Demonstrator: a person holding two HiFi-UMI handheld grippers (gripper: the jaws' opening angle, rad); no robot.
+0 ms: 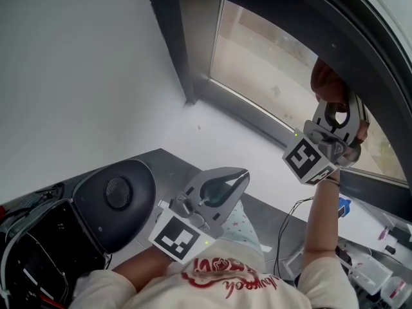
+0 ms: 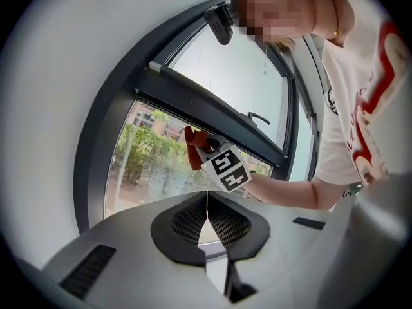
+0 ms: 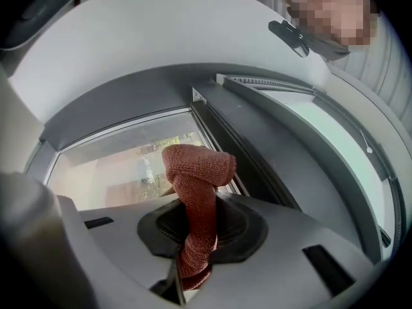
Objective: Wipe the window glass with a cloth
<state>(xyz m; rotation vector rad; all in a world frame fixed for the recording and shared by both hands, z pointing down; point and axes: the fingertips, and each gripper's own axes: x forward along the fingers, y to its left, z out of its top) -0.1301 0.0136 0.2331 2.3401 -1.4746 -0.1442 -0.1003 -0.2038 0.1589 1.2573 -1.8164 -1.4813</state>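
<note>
Our right gripper (image 3: 196, 232) pinches the cloth (image 3: 196, 172), tip toward the window glass (image 3: 116, 166) ahead; left gripper (image 2: 207, 221), jaws together, farther off.

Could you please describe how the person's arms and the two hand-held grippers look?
Both the left hand-held gripper and the right hand-held gripper have smooth grey shells with dark ribbed pads inside the jaws. Each carries a white cube printed with black square markers. The person wears a white short-sleeved shirt with a red print.
</note>
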